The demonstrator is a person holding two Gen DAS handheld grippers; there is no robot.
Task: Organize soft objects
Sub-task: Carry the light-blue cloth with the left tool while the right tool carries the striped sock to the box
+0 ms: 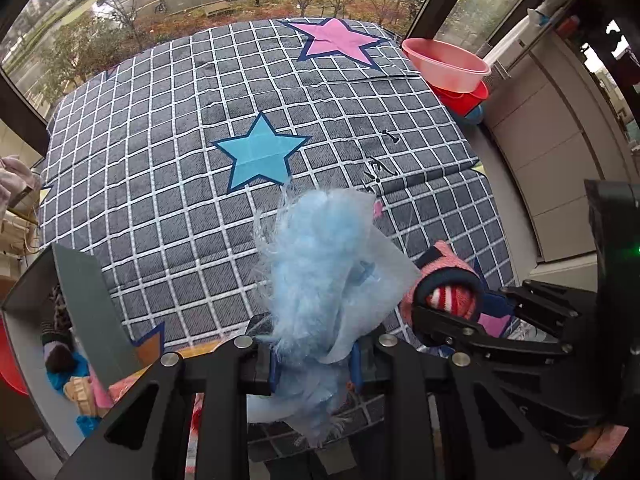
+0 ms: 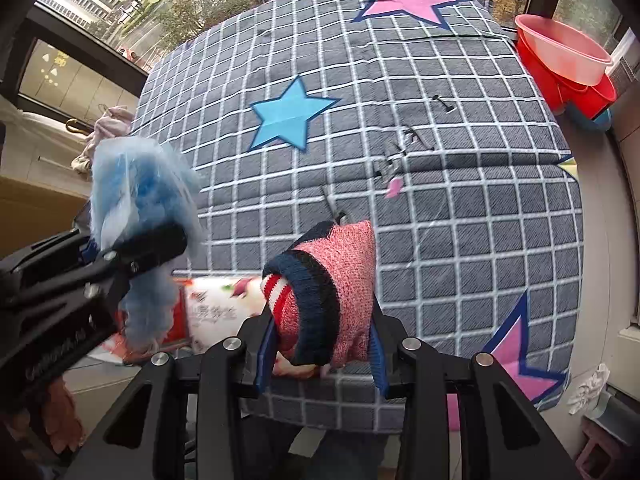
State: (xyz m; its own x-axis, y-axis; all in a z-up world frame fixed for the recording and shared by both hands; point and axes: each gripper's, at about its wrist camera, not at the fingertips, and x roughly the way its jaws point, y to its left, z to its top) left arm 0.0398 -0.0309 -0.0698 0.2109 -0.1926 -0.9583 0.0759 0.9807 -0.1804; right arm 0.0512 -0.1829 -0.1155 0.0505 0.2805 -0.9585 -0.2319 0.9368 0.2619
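Note:
My left gripper [image 1: 314, 356] is shut on a fluffy light-blue soft item [image 1: 316, 264] and holds it above the near edge of the grey checked mattress [image 1: 168, 168]. It also shows in the right wrist view [image 2: 140, 196] at the left. My right gripper [image 2: 322, 348] is shut on a rolled pink knit sock with navy, red and white bands [image 2: 328, 284], also above the mattress's near edge. In the left wrist view the sock [image 1: 444, 284] sits just right of the blue item.
A grey bin [image 1: 52, 312] holding several soft items stands at the lower left. Stacked pink and red basins [image 2: 568, 64] sit at the mattress's far right corner. Small dark clips [image 2: 404, 148] lie on the mattress. Windows run behind it.

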